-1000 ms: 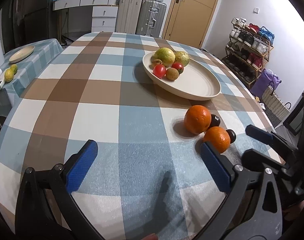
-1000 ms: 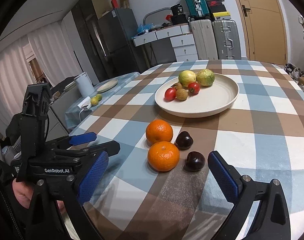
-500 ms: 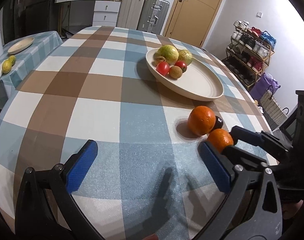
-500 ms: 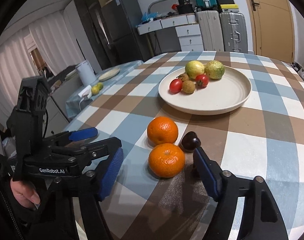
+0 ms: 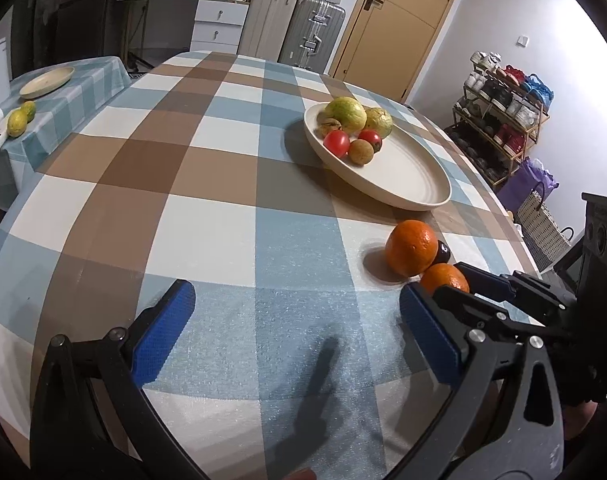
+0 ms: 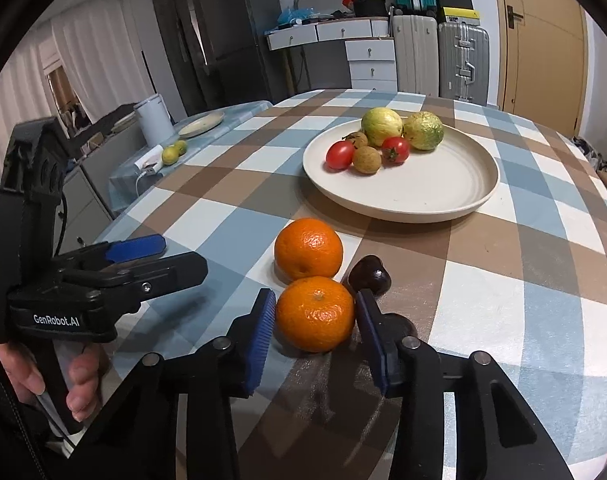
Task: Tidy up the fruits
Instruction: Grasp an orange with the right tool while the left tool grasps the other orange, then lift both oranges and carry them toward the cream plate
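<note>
Item: near orange [image 6: 314,314] on the bench [image 6: 483,280], touching the far orange [image 6: 308,248], between the just-closing right tool [image 6: 313,330] pads, apparently gripped; lift straight, clearing the dark fruit [image 6: 370,275], toward the plate [image 6: 443,200]; left tool [image 5: 299,334] wide, empty.

The worktop [image 6: 483,292] wears a cloth of blue, brown and white squares. A big pale plate [image 6: 443,200] sits on it. Near the plate lie two oranges [image 6: 308,248], touching each other. A small dark fruit [image 6: 369,274] rests just beside them.
</note>
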Available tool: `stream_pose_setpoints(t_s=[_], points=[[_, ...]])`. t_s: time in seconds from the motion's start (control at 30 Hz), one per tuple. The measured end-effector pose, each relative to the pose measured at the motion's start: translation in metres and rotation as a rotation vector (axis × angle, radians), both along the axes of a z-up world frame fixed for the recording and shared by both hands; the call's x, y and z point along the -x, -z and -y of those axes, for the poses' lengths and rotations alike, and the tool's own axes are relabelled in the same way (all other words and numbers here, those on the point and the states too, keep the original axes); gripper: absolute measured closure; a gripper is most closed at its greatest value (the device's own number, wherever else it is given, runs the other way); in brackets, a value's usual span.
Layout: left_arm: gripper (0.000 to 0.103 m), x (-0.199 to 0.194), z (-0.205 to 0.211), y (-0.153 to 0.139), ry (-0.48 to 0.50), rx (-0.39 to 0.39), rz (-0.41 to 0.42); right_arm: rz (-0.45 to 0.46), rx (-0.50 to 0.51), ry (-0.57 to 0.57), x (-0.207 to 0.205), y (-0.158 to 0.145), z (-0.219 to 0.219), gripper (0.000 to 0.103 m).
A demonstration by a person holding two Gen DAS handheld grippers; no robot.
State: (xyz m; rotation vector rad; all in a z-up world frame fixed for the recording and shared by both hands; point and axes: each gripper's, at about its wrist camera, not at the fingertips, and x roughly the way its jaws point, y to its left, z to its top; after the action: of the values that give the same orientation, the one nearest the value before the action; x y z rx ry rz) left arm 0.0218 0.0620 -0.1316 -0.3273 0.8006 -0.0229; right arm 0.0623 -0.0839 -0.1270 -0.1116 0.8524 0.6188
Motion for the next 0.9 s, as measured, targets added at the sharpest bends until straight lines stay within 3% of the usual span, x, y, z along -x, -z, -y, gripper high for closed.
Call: stream_pose_setpoints(t_s=[0.47, 0.77, 0.9], points=[[0.001, -0.002, 0.008, -0.012, 0.023, -0.005, 0.014, 0.024, -0.113, 0.009, 0.009, -0.014, 0.023, 0.062], [0.001, -0.026, 0.028, -0.023, 0.082, -0.034, 0.023, 0.057, -0.137, 0.046, 0.021, -0.018, 0.052, 0.062], [0.001, -0.043, 0.040, -0.024, 0.153, -0.026, 0.017, 0.073, -0.131, 0.060, 0.025, -0.018, 0.068, 0.062]])
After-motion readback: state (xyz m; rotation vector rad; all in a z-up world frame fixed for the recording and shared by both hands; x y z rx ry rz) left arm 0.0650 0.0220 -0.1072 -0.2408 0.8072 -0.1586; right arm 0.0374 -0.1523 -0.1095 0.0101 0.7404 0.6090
